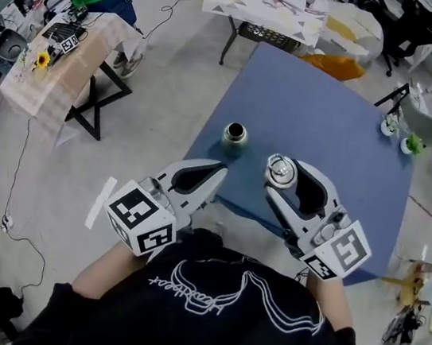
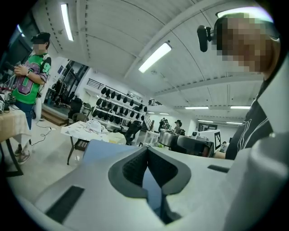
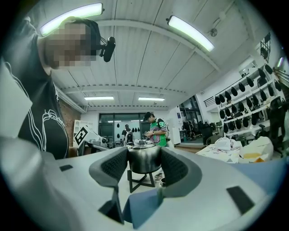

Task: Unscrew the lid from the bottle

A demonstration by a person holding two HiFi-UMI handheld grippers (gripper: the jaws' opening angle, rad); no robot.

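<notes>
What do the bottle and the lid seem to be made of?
The bottle looks like metal, probably stainless steel with a silvery finish: its rim glints around a dark open mouth. The lid also seems to be metal, grey and shiny, with soft reflections on its side; a plastic core cannot be excluded.

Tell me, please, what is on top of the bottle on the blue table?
Nothing: the bottle stands uncapped. Its lid is gripped by the right gripper. The bottle's inside is too dark to see.
</notes>
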